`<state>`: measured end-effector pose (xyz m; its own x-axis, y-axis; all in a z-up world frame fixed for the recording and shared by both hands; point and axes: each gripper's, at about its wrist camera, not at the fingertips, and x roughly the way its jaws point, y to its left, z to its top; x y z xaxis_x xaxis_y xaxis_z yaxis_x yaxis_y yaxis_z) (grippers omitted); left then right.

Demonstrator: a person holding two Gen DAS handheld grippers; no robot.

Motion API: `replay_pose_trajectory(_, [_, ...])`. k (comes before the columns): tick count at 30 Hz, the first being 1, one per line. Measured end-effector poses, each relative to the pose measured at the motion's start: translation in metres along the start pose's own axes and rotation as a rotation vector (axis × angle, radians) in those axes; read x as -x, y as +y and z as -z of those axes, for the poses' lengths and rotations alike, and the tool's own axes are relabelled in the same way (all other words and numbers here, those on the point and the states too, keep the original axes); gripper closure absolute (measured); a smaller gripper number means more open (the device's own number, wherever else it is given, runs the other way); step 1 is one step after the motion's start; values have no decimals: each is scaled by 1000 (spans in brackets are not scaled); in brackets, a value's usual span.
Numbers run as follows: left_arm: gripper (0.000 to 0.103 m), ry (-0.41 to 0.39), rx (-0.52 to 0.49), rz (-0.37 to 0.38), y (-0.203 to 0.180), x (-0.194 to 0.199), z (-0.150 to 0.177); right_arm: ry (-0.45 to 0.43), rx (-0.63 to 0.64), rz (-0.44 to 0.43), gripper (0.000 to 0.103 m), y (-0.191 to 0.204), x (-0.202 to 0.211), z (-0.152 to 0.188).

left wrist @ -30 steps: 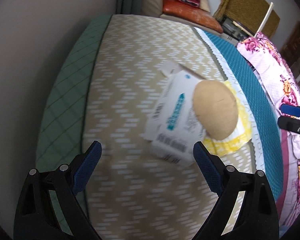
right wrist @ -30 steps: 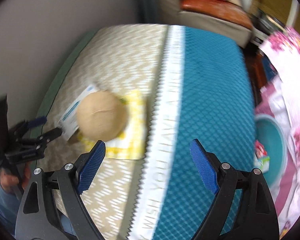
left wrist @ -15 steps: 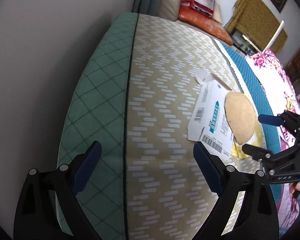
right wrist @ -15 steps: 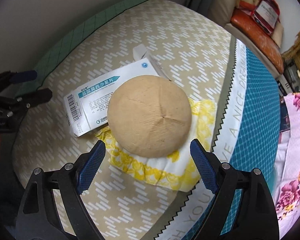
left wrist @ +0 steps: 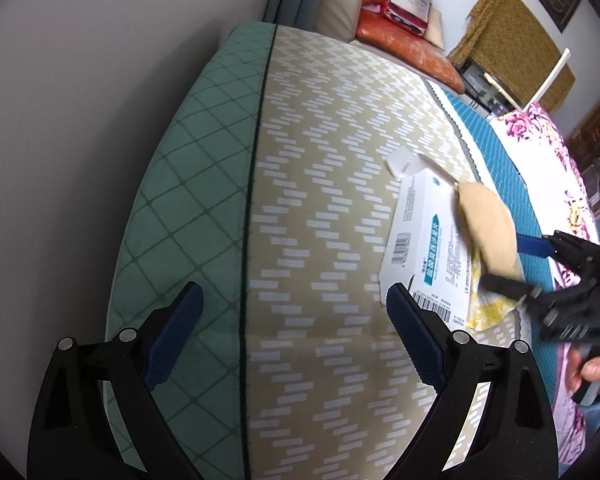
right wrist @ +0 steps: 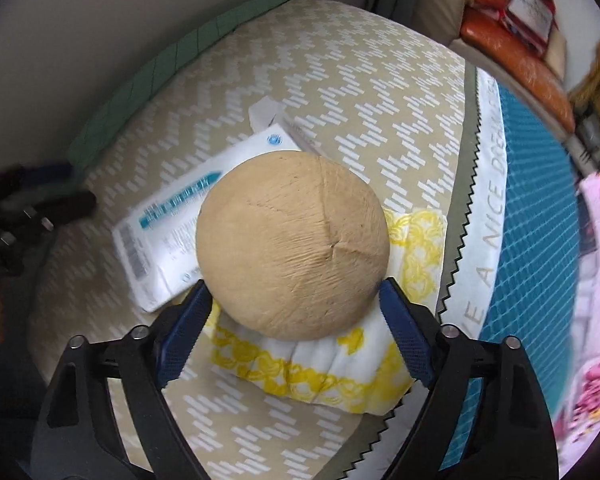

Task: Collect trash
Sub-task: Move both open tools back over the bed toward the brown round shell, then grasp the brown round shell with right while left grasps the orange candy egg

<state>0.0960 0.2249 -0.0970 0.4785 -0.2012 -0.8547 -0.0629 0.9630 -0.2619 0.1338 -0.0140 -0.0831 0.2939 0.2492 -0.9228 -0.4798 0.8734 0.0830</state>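
The left gripper (left wrist: 290, 308) hangs wide open and empty over the zigzag-patterned cushion (left wrist: 320, 184), well left of the white medicine box (right wrist: 172, 224). The tan coconut shell (right wrist: 294, 246) rests on that box and on a yellow-printed tissue pack (right wrist: 320, 364). The right gripper (right wrist: 294, 304) straddles the shell, wide open, pads just beside its flanks. Closing slowly and low would likely stop the round surface slipping out.

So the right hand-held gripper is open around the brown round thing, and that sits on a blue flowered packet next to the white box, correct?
Not quite: the packet is yellow flowered, as the right wrist view shows. The right hand-held gripper is open around the brown round thing, beside the white box.
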Motion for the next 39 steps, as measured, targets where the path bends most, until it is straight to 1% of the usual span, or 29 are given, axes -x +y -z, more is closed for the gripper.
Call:
replay_pose_trajectory(2, [10,0,-14,4,-7,0,-3,-24,-74,-47,34,-15,10,-2])
replay_pose_trajectory(3, [10,0,-25,5,-12,0,-5,-41,-124,-76,34,-28,18,-3])
replay_pose_trajectory(5, [10,1,-45,9,-20,0,-7,-64,-166,-93,34,-41,27,-4])
replay_pose_trajectory(7, [10,6,-75,16,-33,-1,-10,-98,-216,-59,34,-58,38,-4])
replay_pose_trajectory(9, [10,12,-102,21,-43,-3,-10,-114,-261,-55,36,-71,42,-3])
replay_pose_trajectory(10, [10,17,-112,22,-47,-5,-10,-113,-282,-55,41,-78,40,-4])
replay_pose_trajectory(11, [10,23,-127,22,-54,-8,-11,-108,-296,-59,45,-83,37,-5])
replay_pose_trajectory(12, [10,28,-137,18,-58,-10,-12,-104,-294,-61,48,-87,36,-7])
replay_pose_trajectory(13, [10,33,-148,12,-63,-13,-13,-99,-288,-58,52,-88,33,-8])
replay_pose_trajectory(16, [10,41,-150,4,-70,-19,-17,-96,-278,-64,56,-88,24,-11])
replay_pose_trajectory(18, [10,50,-140,4,-71,-23,-19,-97,-279,-67,56,-87,17,-16])
replay_pose_trajectory(21, [10,57,-136,-5,-73,-25,-23,-95,-301,-80,56,-103,12,-21])
replay_pose_trajectory(24, [10,45,-143,-3,-78,-25,-30,-92,-347,-78,57,-121,13,-19])
replay_pose_trajectory(28, [10,41,-142,-3,-80,-29,-39,-93,-398,-115,56,-138,20,-8])
replay_pose_trajectory(32, [10,40,-123,8,-81,-35,-44,-95,-433,-108,55,-152,21,-2])
replay_pose_trajectory(36, [10,38,-108,17,-82,-38,-47,-97,-446,-108,55,-167,7,-13])
replay_pose_trajectory(39, [10,40,-100,18,-82,-40,-47,-71,-463,-96,54,-177,-14,-23])
